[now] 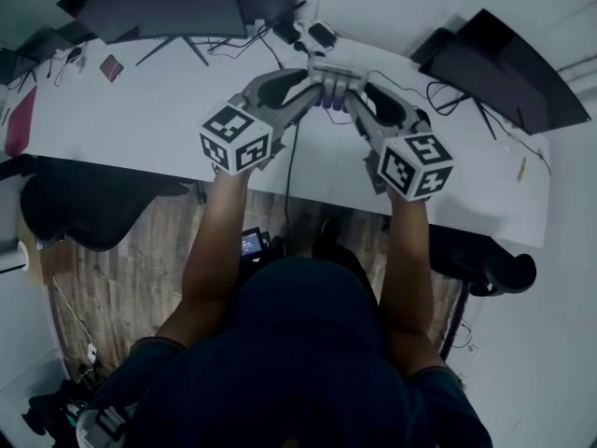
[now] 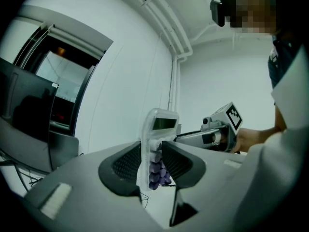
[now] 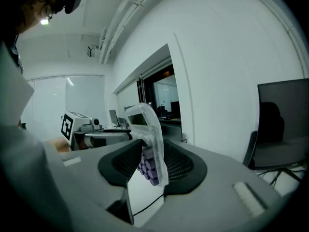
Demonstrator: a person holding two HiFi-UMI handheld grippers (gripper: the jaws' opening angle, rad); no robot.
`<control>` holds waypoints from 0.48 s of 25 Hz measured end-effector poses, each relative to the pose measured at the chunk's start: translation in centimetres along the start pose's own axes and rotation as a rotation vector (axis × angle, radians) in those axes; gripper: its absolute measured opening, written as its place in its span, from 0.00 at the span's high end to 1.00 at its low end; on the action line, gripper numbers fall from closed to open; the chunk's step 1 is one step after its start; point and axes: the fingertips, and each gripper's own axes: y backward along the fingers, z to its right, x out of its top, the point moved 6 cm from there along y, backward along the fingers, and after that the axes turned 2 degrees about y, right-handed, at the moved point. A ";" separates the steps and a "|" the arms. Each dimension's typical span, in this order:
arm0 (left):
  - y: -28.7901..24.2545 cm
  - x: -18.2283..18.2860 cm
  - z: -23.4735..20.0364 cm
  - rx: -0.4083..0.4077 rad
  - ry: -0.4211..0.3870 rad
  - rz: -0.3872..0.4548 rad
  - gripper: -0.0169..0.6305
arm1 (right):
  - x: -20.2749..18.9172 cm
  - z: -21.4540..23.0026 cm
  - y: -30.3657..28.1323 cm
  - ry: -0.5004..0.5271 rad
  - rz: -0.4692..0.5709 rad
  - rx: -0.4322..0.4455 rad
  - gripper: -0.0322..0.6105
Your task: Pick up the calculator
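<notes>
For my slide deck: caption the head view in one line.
Left gripper and right gripper jointly hold the calculator over a white desk.

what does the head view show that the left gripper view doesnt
Only the head view: the marker cube on the left gripper, a dark chair and the wooden floor.
Only the left gripper view: the display of the calculator, a wall window and ceiling pipes.
Both: the calculator with its purple keys, clamped from either side by the left gripper and the right gripper, held up off the desk.
</notes>
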 end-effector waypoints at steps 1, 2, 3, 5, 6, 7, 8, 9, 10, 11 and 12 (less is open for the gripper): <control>0.2 0.4 0.1 0.000 -0.011 0.016 0.78 | 0.5 -0.3 0.2 0.013 0.008 0.000 0.71; 0.5 0.8 0.3 0.001 -0.021 0.033 0.78 | 1.0 -0.6 0.4 0.025 0.018 0.000 0.71; 0.7 1.2 0.4 0.002 -0.031 0.049 0.78 | 1.5 -0.9 0.6 0.035 0.028 0.001 0.71; 1.1 1.8 0.7 0.008 -0.048 0.081 0.78 | 2.2 -1.4 1.0 0.051 0.047 0.005 0.71; 1.3 2.1 0.9 0.012 -0.057 0.096 0.78 | 2.5 -1.6 1.1 0.059 0.053 0.008 0.71; 1.5 2.4 1.0 0.014 -0.065 0.111 0.78 | 2.8 -1.9 1.2 0.067 0.059 0.010 0.71; 1.8 2.8 1.1 0.016 -0.072 0.125 0.78 | 3.1 -2.1 1.3 0.074 0.063 0.012 0.71; 2.0 3.1 1.2 0.017 -0.079 0.137 0.78 | 3.3 -2.4 1.4 0.081 0.067 0.014 0.71; 2.2 3.4 1.3 0.018 -0.087 0.148 0.78 | 3.6 -2.7 1.6 0.088 0.071 0.017 0.71; 2.4 3.7 1.5 0.017 -0.095 0.157 0.78 | 3.8 -2.9 1.7 0.095 0.076 0.019 0.71; 2.6 3.9 1.6 0.017 -0.103 0.166 0.78 | 4.0 -3.1 1.8 0.102 0.083 0.019 0.71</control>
